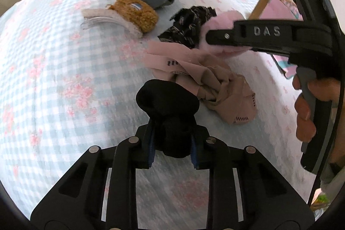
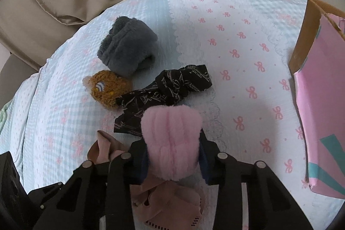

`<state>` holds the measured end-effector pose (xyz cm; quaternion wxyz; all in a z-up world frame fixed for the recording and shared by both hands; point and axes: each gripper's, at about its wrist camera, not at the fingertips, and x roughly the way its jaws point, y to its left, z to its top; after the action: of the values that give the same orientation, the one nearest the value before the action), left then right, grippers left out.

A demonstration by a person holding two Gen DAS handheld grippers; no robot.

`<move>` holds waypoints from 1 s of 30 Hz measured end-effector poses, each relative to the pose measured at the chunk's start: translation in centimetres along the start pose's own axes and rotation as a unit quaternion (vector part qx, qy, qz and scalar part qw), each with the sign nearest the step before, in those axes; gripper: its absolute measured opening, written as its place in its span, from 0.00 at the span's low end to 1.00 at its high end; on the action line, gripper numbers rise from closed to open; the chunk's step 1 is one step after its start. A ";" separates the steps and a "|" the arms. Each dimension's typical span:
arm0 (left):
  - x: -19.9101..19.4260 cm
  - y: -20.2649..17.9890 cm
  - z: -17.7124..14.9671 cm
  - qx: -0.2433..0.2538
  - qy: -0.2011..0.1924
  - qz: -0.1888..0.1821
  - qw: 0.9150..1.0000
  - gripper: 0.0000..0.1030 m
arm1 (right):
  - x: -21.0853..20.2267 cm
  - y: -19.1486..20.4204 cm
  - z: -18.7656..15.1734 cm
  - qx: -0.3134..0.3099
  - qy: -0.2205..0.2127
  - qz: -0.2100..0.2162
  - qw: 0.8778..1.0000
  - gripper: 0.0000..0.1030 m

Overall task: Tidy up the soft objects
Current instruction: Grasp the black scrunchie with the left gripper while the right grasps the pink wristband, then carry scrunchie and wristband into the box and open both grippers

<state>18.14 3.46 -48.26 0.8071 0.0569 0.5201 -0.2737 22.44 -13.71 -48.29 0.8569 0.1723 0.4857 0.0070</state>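
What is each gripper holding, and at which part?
The left gripper pinches the rolled black sock at its near end. The right gripper clamps the fluffy pink sock around its lower sides.

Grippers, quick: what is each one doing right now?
Left gripper: shut on a rolled black sock.
Right gripper: shut on a fluffy pink sock roll.

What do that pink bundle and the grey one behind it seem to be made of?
Pink bundle: looks like fluffy plush or fleece, matte, with a fuzzy ribbed pile. Grey bundle: similar thick fleece, soft nap, rolled up. Whether either is synthetic or wool can't be told by eye.
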 end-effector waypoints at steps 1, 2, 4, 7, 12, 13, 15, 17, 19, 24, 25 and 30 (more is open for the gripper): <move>-0.1 0.0 0.0 -0.002 -0.001 0.000 1.000 0.21 | -0.2 0.0 0.0 0.000 0.000 -0.001 1.000 0.32; -0.3 0.1 0.1 -0.003 -0.002 0.001 1.000 0.21 | -0.3 0.1 0.0 0.000 -0.001 -0.001 1.000 0.32; -0.9 0.3 0.2 -0.005 -0.002 0.004 1.000 0.21 | -0.9 0.2 0.0 -0.001 -0.004 -0.004 1.000 0.32; -2.2 0.3 0.5 -0.011 -0.005 0.006 1.000 0.21 | -2.2 0.4 0.2 -0.001 -0.010 -0.004 1.000 0.32; -5.9 0.1 1.9 -0.023 -0.019 0.018 0.999 0.21 | -5.7 1.4 0.8 -0.008 -0.018 -0.006 1.000 0.32; -6.7 0.0 2.3 -0.024 -0.023 0.021 0.999 0.21 | -6.5 1.5 1.0 -0.009 -0.020 -0.005 1.000 0.32; -9.0 -0.5 3.5 -0.027 -0.037 0.027 0.999 0.21 | -8.5 2.1 1.3 -0.012 -0.026 -0.006 1.000 0.32; -11.1 -0.9 4.5 -0.029 -0.049 0.034 0.998 0.21 | -11.0 2.9 1.9 -0.018 -0.036 -0.007 0.999 0.31; -13.9 -1.5 6.0 -0.036 -0.063 0.042 0.996 0.21 | -13.8 3.9 2.4 -0.029 -0.045 -0.009 0.999 0.31; -20.6 -3.3 9.3 -0.072 -0.090 0.046 0.992 0.21 | -20.7 5.7 3.4 -0.046 -0.062 -0.006 0.997 0.32; -21.6 -3.6 9.5 -0.076 -0.093 0.047 0.992 0.21 | -22.3 6.1 3.6 -0.050 -0.064 -0.005 0.997 0.32; -27.4 -6.3 11.3 -0.104 -0.101 0.066 0.987 0.21 | -28.7 7.5 4.3 -0.087 -0.070 -0.014 0.994 0.32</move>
<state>15.66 4.38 -18.10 0.8734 -0.0209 0.4565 -0.1685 12.05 -13.06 -20.18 0.9005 0.0904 0.4246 0.0252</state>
